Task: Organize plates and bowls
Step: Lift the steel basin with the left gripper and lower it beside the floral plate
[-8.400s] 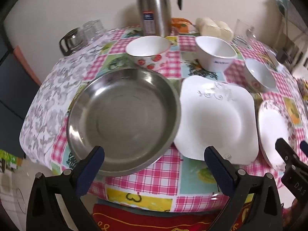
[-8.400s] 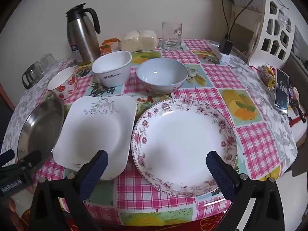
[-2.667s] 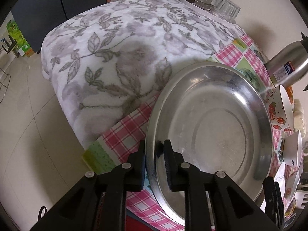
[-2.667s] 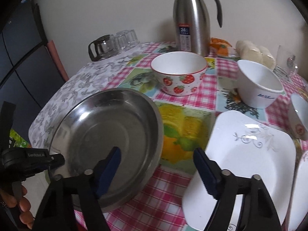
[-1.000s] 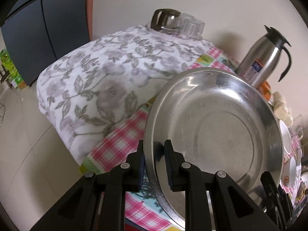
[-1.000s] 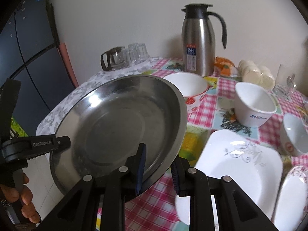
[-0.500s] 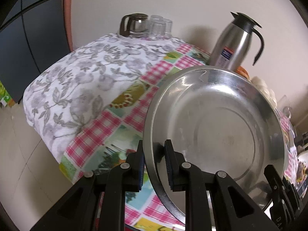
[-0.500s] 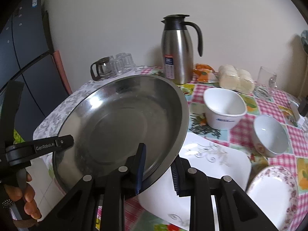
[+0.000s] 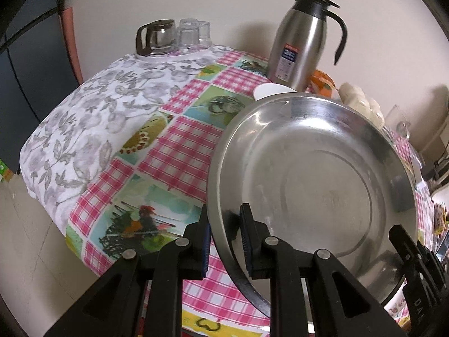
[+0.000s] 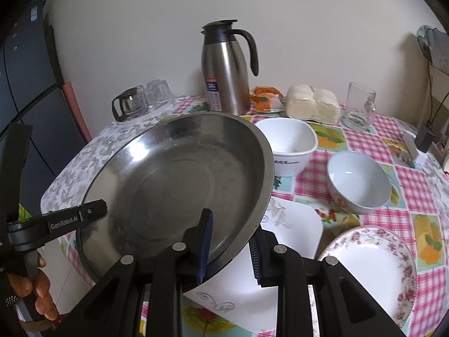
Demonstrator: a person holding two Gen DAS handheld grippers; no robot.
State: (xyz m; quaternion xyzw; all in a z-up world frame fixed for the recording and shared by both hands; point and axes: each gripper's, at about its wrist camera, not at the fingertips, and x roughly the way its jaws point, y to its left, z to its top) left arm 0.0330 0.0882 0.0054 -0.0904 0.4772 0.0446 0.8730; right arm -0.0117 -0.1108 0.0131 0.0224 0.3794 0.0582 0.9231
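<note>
Steel plate [image 10: 174,185], the biggest thing in both views, hangs clear of the checked tablecloth [image 9: 179,146], gripped from two sides: the left gripper [image 9: 224,241] is clenched on its near rim at the lower middle of the left wrist view, and the right gripper [image 10: 230,241] clamps the rim at the lower middle of the right wrist view. Being round, the plate has no long axis; it tilts with its far edge raised. In the right view the square white plate [image 10: 291,224] lies directly beneath its right edge, and the floral round plate [image 10: 370,269] sits at lower right, so I judge a stack would call for carrying the steel plate rightward, the right hand leading. Smaller, behind: a square white bowl [image 10: 289,146] printed "MAX", a round bowl [image 10: 359,182], and a steel flask [image 10: 224,75] whose label is unreadable. The left gripper's arm reads "GenRobot.AI".
</note>
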